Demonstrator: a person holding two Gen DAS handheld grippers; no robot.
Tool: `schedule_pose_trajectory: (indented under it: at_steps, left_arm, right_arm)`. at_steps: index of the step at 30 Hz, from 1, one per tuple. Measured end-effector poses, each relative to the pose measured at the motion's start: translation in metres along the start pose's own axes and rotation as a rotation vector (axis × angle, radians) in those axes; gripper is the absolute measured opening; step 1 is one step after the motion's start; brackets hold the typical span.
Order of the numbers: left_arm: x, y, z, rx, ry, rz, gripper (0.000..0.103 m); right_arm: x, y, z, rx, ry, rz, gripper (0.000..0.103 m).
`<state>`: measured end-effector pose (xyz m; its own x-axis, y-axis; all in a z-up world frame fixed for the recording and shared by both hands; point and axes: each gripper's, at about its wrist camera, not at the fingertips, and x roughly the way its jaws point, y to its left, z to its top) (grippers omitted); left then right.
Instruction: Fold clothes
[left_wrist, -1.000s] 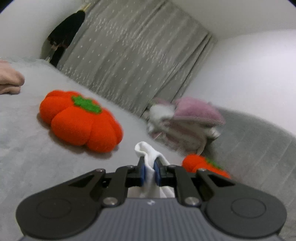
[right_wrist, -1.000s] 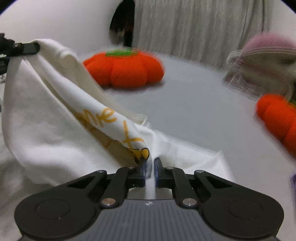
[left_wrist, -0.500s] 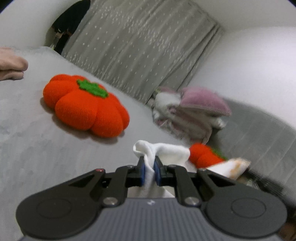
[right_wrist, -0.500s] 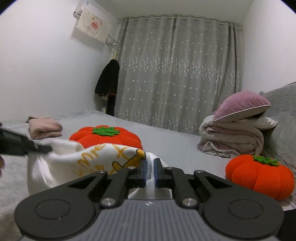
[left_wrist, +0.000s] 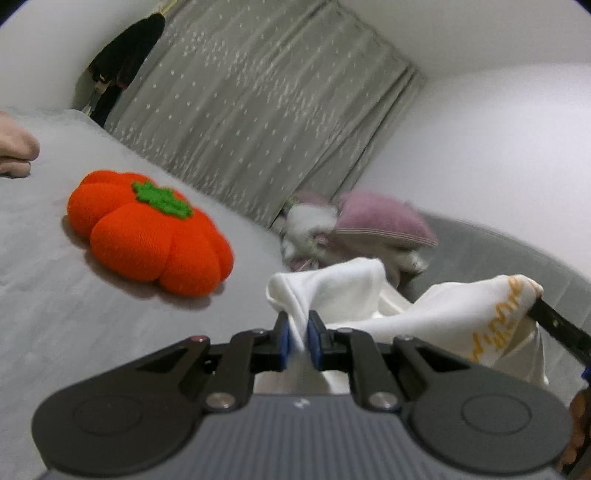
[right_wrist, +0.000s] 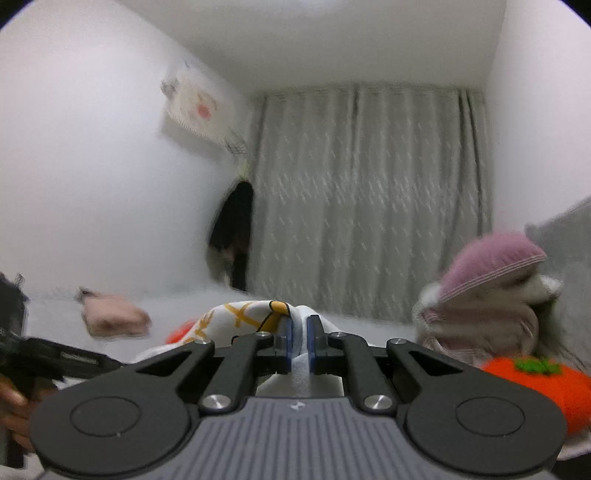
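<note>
A white garment (left_wrist: 436, 314) with yellow lettering is held up off the grey bed between both grippers. My left gripper (left_wrist: 297, 338) is shut on one bunched white edge of it. At the right edge of the left wrist view, the other gripper's dark finger (left_wrist: 554, 325) holds the printed corner. In the right wrist view my right gripper (right_wrist: 298, 341) is shut on the garment (right_wrist: 236, 319), whose yellow print bulges just left of the blue pads. The left gripper's dark body (right_wrist: 55, 356) shows at the lower left there, with a hand on it.
An orange pumpkin cushion (left_wrist: 147, 229) lies on the grey bed (left_wrist: 55, 314); a second one (right_wrist: 543, 387) sits at the right. A pink pillow on folded bedding (right_wrist: 487, 295) is stacked near the grey curtain (right_wrist: 369, 203). A folded pink cloth (right_wrist: 110, 317) lies at the far left.
My right gripper has risen with the garment and tipped from looking down at the bed to level. The printed corner has come into the left wrist view. The left gripper has hardly moved.
</note>
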<state>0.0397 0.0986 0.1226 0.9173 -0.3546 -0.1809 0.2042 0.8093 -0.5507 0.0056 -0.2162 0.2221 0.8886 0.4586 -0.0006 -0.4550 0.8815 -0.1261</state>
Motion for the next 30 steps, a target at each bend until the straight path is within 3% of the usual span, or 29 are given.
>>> schedule_pose_trajectory:
  at_steps: [6,10,17,18,20,25,28,30]
  left_arm:
    - [0.007,0.005,-0.001,0.011,0.031,0.086,0.011]
    - [0.017,0.011,-0.005,0.016,0.073,0.145,0.011]
    - [0.026,0.013,-0.012,0.02,0.128,0.176,0.011]
    - [0.025,0.013,-0.012,0.021,0.128,0.177,0.011]
    - [0.023,0.014,-0.011,0.021,0.124,0.173,0.011]
    - [0.021,0.013,-0.011,0.038,0.117,0.165,0.011]
    - [0.023,0.01,-0.013,0.051,0.121,0.164,0.011]
    - [0.024,0.009,-0.015,0.059,0.13,0.168,0.011]
  right_arm:
    - [0.023,-0.011,-0.018,0.061,0.16,0.023,0.01]
    - [0.048,-0.024,-0.042,0.098,0.344,0.051,0.015]
    - [0.062,-0.028,-0.08,0.076,0.562,0.298,0.018]
    - [0.063,-0.03,-0.082,0.08,0.568,0.308,0.02]
    - [0.063,-0.037,-0.084,0.11,0.556,0.305,0.034]
    - [0.062,-0.09,-0.089,0.411,0.406,0.251,0.056]
    - [0.069,-0.123,-0.1,0.598,0.417,0.18,0.056]
    - [0.077,-0.12,-0.109,0.563,0.481,0.154,0.056]
